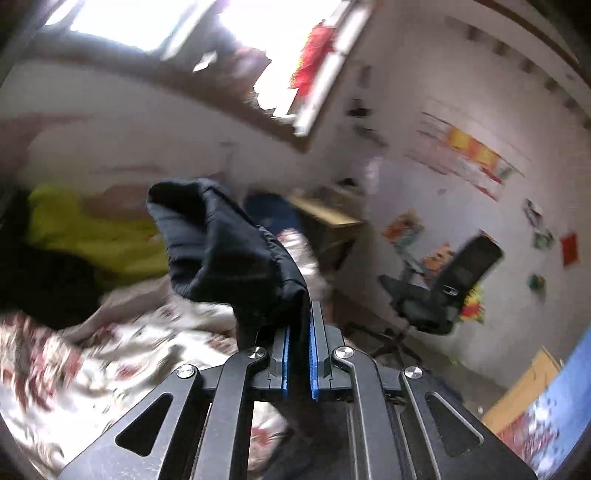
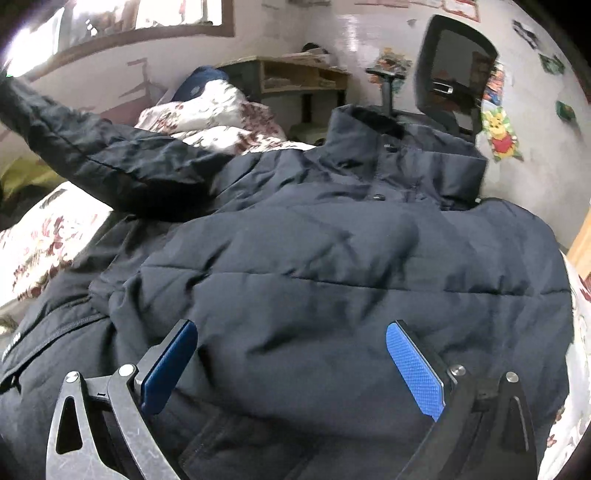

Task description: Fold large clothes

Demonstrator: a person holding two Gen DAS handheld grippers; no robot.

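A dark navy puffer jacket lies spread on a floral bedspread, collar toward the far side. My right gripper is open, its blue pads held wide just above the jacket's body. One sleeve is lifted up and away to the upper left. My left gripper is shut on that sleeve's cuff, holding it in the air above the bed. The left wrist view is blurred.
A yellow-green garment and a dark one lie on the bed at left. A black office chair stands beside the bed, also in the right wrist view. A wooden desk stands at the wall. A window is above.
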